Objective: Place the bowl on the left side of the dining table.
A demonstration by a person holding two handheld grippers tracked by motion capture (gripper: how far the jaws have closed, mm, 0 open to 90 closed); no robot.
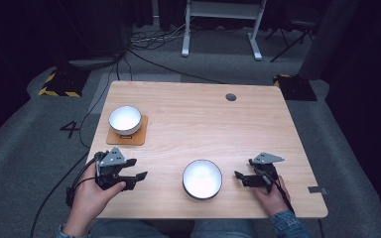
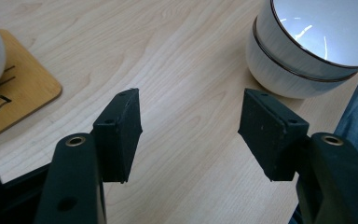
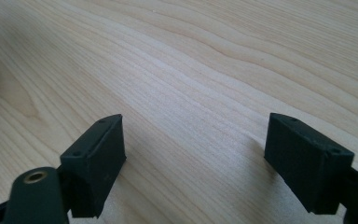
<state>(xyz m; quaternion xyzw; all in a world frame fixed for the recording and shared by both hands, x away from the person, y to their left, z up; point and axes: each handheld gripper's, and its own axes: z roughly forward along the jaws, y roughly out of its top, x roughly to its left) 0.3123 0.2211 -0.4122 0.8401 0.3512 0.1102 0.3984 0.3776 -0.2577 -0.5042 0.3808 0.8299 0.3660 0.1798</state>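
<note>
High view: left gripper [image 1: 135, 168] and right gripper [image 1: 239, 178] gape empty, flanking bowl [image 1: 202, 179]; hands low.

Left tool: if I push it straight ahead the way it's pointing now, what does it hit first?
Probably nothing soon. The left tool, open, faces bare tabletop; the stacked bowls sit off to one side and the coaster to the other. Depth is unclear, so the bowls could graze a jaw.

Left claw [image 1: 133, 169] gapes; right claw [image 1: 240, 170] too — both empty.
</note>
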